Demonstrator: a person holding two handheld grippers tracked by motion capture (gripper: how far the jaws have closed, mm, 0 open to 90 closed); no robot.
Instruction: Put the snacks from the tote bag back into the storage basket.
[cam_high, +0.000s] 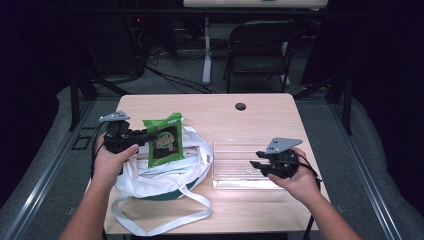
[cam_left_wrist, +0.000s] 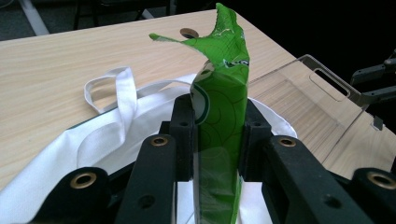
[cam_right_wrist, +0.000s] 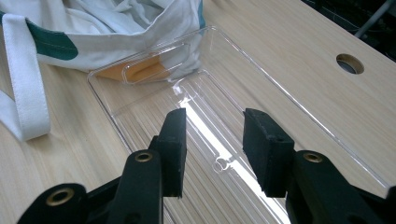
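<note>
Overhead, green packet (cam_high: 164, 141) in left claw (cam_high: 145, 135), above bag (cam_high: 165, 175).

On the wooden surface (cam_high: 260, 115), the left hand-held gripper (cam_high: 145, 135) pinches a green snack packet (cam_high: 163, 140) above a white cloth bag (cam_high: 165, 175). At the right, the right hand-held gripper (cam_high: 254, 164) hovers with jaws apart over a clear plastic tray (cam_high: 231, 150).

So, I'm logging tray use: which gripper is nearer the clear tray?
Right. The right gripper hovers open over the clear tray; the left gripper holds the green packet above the white bag.
</note>
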